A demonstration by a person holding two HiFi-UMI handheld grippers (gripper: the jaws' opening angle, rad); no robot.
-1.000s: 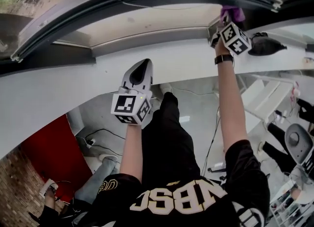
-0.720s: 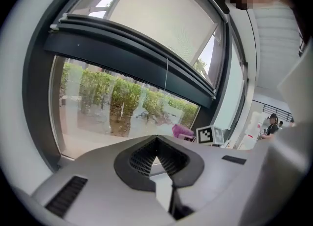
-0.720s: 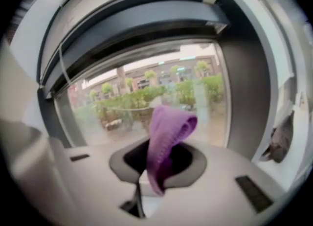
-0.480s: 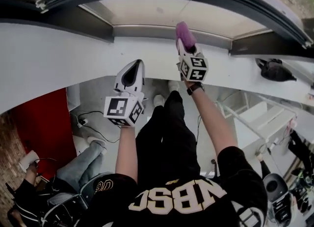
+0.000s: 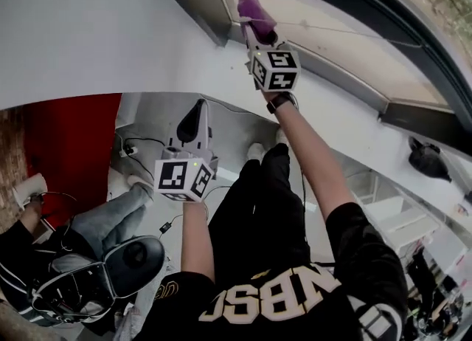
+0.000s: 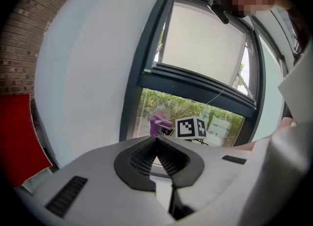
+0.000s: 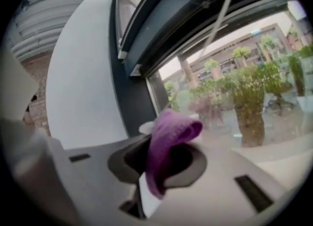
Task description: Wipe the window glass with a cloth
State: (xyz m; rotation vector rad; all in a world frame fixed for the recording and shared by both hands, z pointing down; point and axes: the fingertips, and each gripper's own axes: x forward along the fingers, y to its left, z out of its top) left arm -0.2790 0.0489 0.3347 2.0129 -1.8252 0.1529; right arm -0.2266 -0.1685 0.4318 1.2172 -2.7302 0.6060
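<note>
Right gripper (image 5: 251, 28) is raised to the window. Its jaws are clamped on a purple cloth (image 5: 254, 7), which is bunched and folded over beyond the fingertips. The cloth is held at the lower pane of glass (image 7: 244, 88), near the dark frame (image 7: 139, 98) at the pane's left edge. Whether cloth and glass are touching cannot be settled. A faint purple reflection is noted in the glass just beside the cloth.

Left gripper (image 5: 199, 114) is held lower and well apart from the glass, pointed toward the window. Its jaws are closed together with nothing between them. It is judged idle.

Step in hand (judged): a wiping stroke by the pane's left edge.

Notes on doing it well:
- Only a small wad protrudes, so the gripper should be presented nose-on. Fabric, not the hard fingertips, is then what meets the glass.
- Light, even pressure is advised, since the wad is soft and can be expected to fold aside if pushed hard.
- The clamp should be held firm, as drag along the glass may pull the cloth out.
- Strokes are best started tight against the frame and overlapped across the pane. The strip beside the frame is easily missed.
- The thin cord (image 7: 222, 10) crossing the upper frame should be avoided.
</note>
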